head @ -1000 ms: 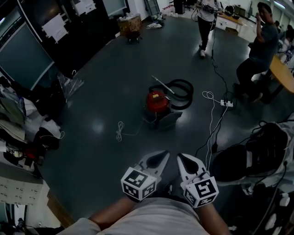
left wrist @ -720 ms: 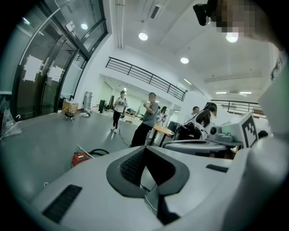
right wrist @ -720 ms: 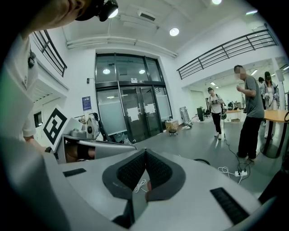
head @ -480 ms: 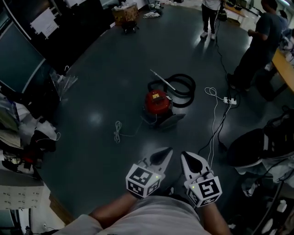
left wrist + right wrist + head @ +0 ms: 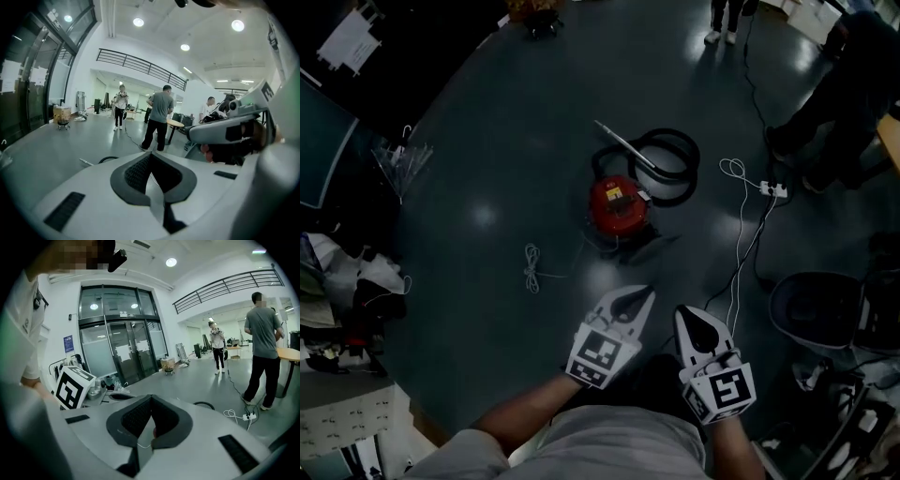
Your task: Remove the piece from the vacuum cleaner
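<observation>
A red canister vacuum cleaner stands on the dark floor mid-room. Its black hose lies coiled behind it, and a thin metal wand lies across the hose. My left gripper is held low in front of my body, shut and empty, well short of the vacuum. Beside it my right gripper is also shut, with nothing in it. In the left gripper view the shut jaws point over the hose. The right gripper view shows its jaws closed together and part of the hose.
A loose white cord lies left of the vacuum. A power strip with a white cable lies to the right. People stand at the back and right. A dark chair is at right, cluttered shelving at left.
The head view has tipped further down and moved closer to the vacuum. Both grippers stay shut in front of me. The person at the right has stood up and walked.
</observation>
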Demonstrator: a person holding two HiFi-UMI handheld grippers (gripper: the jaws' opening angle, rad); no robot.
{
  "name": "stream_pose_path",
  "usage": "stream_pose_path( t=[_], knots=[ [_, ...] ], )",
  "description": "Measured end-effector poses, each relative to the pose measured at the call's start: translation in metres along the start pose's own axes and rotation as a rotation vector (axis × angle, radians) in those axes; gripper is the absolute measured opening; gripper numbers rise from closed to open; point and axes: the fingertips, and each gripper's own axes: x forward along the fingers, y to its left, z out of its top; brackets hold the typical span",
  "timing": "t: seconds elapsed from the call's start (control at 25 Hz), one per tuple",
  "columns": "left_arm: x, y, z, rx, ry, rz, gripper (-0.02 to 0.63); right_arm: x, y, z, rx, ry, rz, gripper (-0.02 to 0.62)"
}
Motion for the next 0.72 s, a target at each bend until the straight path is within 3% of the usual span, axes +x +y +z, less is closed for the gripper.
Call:
stream_pose_path(
  t=[0.24, 0.48, 0.72],
  knots=[
    [0.054, 0.042, -0.031, 0.01, 0.023, 0.016, 0.006, 0.043, -0.03, -0.014, 0.012, 0.028, -0.011, 0.017],
    [0.117, 0.07, -0.083, 0.063, 0.076, 0.01, 0.008, 0.079, -0.065, -0.043, 0.039, 0.058, -0.006, 0.017],
    [0.185, 0.111, -0.151, 0.083, 0.139, 0.044, 0.009, 0.13, -0.097, -0.067, 0.029, 0.066, 0.051, 0.017]
  ],
)
